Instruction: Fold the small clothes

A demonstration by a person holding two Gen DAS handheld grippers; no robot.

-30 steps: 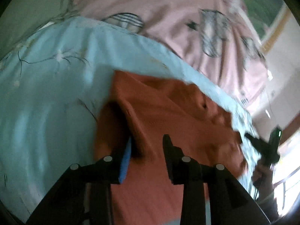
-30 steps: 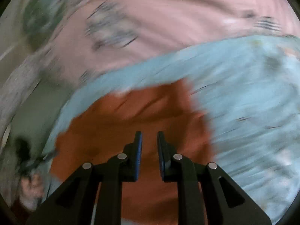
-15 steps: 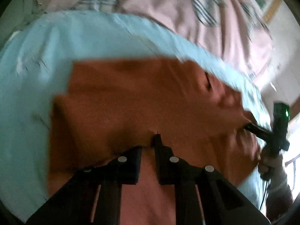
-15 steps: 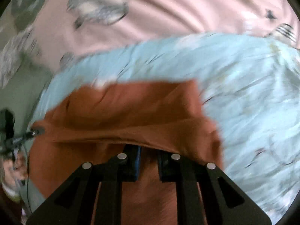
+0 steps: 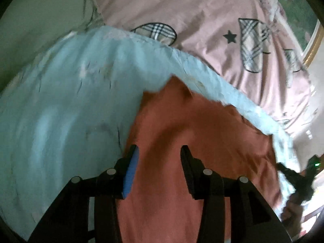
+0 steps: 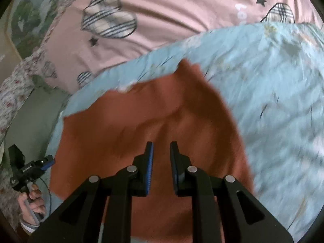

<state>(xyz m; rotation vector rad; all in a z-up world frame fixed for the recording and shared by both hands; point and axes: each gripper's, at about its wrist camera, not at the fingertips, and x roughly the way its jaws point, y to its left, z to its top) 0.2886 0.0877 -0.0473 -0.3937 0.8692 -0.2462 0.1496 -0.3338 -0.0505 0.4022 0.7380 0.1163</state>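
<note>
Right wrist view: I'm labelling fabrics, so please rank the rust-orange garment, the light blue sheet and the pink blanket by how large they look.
1. Pink blanket and light blue sheet: look alike in area, and both run out of frame.
2. Rust-orange garment: smallest.

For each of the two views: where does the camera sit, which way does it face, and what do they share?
Left wrist: behind the left gripper, jaws opening, facing down onto the rust garment; right gripper at right edge.
Right wrist: behind the right gripper, facing the garment; left gripper and a hand at left.
Shared: garment, blue sheet, pink cover.
</note>
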